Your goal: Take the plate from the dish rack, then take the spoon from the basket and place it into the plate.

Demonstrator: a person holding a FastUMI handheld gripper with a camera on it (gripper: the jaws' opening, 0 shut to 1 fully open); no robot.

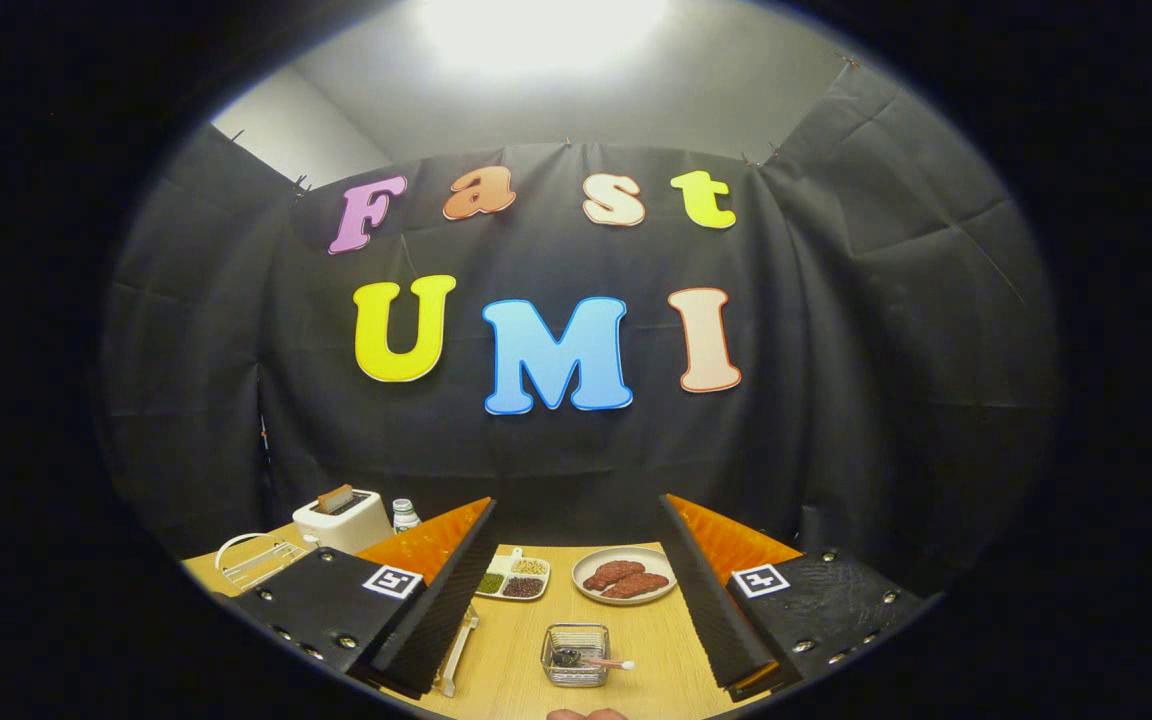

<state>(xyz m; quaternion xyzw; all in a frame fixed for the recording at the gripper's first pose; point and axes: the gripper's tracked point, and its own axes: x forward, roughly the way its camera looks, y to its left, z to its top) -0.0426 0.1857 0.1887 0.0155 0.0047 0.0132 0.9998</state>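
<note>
I held the gripper above the table with its fingers spread wide and nothing between them. The basket sat between them near the table's front edge, the spoon lying inside it. The dish rack with a plate stood at the left edge beside a toaster. Toward the back edge were a divided tray and a dish of meat.

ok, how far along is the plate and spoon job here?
Nothing looks done yet. The gripper is open and holds nothing, raised above the table. The plate stands in the dish rack beside the toaster. The spoon lies in the basket between the fingers. Left: take out the plate, then put the spoon into it.
</note>
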